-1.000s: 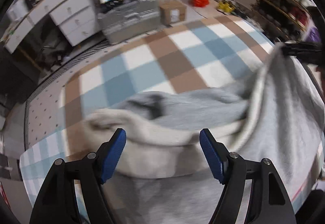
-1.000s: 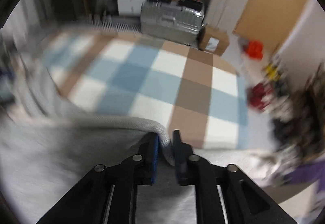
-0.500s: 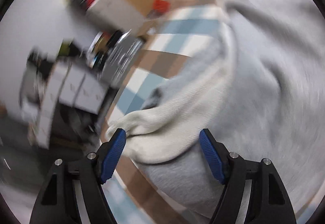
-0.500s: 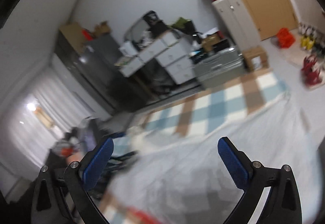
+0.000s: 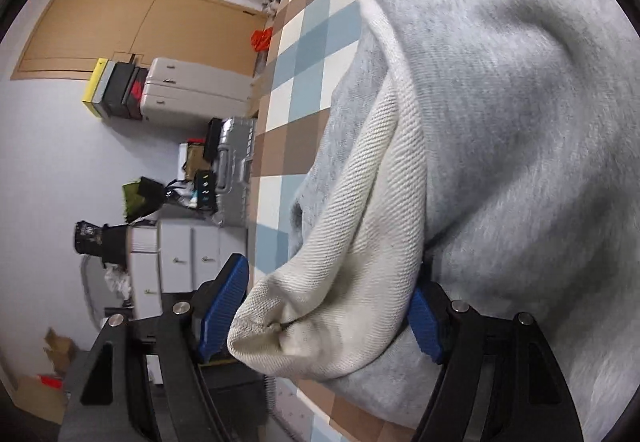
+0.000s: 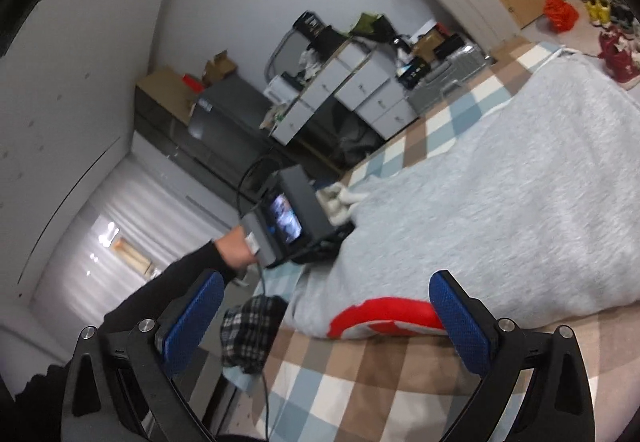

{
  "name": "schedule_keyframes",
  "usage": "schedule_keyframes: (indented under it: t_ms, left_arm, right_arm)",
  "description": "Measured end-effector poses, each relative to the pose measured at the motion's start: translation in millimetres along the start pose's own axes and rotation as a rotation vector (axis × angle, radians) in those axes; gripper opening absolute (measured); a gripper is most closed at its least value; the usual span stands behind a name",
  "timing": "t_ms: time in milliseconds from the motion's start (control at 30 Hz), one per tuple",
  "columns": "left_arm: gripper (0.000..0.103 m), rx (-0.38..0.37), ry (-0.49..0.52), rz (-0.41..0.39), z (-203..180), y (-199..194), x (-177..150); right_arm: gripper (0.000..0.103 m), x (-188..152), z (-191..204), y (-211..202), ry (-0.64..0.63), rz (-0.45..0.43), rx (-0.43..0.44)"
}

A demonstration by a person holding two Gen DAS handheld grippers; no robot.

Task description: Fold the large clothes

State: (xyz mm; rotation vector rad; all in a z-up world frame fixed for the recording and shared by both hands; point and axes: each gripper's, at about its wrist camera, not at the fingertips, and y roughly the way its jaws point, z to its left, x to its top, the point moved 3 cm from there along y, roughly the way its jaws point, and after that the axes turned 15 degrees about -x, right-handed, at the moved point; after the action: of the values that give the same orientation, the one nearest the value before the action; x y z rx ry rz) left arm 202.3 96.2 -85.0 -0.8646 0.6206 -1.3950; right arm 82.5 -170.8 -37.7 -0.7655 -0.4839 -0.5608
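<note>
L gripper (image 5: 324, 316) round sweatshirt cuff (image 5: 344, 282)

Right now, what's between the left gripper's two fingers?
In the left wrist view, the cream ribbed cuff of the grey sweatshirt fills the gap of the left gripper; whether the blue pads press it is unclear.

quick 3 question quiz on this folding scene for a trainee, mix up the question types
1. True or false: the right gripper is clamped on the grey sweatshirt.
2. Which part of the sweatshirt sits between the left gripper's fingers? A) drawstring B) cream ribbed cuff C) red print
3. Fill in: the sweatshirt lies on a ____ cover of blue, brown and white.

Key
1. False; its jaws have just been opening and nothing is between them.
2. B
3. checked
</note>
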Motion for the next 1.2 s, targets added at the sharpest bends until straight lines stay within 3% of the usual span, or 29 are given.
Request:
schedule_keyframes:
  t_ms: [67,133,233,367,500,567,667,800,867,967,1067,1200]
  left_arm:
    - [0.053,-0.018,-0.031,-0.026,10.3,-4.7,-5.5]
    - [0.018,-0.088,-0.086,-0.034,18.7,-5.5,-8.6]
    - [0.005,-0.200,-0.162,-0.060,21.0,-2.9,-5.5]
    - [0.004,-0.327,-0.286,-0.046,26.3,5.3,-0.4]
    - [0.003,-0.325,-0.404,-0.096,35.0,-5.0,1.7]
    - [0.003,-0.245,-0.452,-0.074,45.0,-2.2,2.1]
    - [0.003,-0.183,-0.575,-0.017,60.0,9.5,0.7]
    - [0.003,-0.312,-0.850,-0.045,76.2,17.7,-9.5]
    - [0.006,-0.317,-0.961,-0.059,87.5,21.6,-16.9]
    - [0.007,-0.299,-1.035,-0.017,89.1,24.1,-27.4]
    - [0.013,-0.266,-1.072,0.054,89.1,30.8,-40.9]
    - [0.039,-0.213,-1.169,0.136,97.4,35.6,-71.5]
  right_arm:
    - [0.103,-7.9,-2.6,-0.6,0.004,0.006,0.004]
    - [0.103,-12.2,-6.6,2.3,0.013,0.038,0.023]
    - [0.103,-12.4,-11.2,7.4,0.028,0.057,0.035]
    - [0.103,-12.5,-9.8,5.9,0.023,0.054,0.045]
    - [0.103,-13.8,-4.2,1.9,-0.001,0.043,0.037]
    - [0.103,-13.4,-3.9,1.9,-0.004,0.043,0.042]
    - [0.103,-12.6,-5.9,2.4,0.007,0.042,0.047]
    - [0.103,-14.9,-9.2,5.1,0.024,0.068,0.050]
    - [0.103,-15.4,-8.5,4.9,0.025,0.075,0.054]
    - [0.103,-15.6,-6.8,3.6,0.018,0.072,0.054]
    - [0.103,-16.1,-5.2,3.1,0.014,0.075,0.062]
    - [0.103,-17.1,-3.4,3.2,0.012,0.087,0.072]
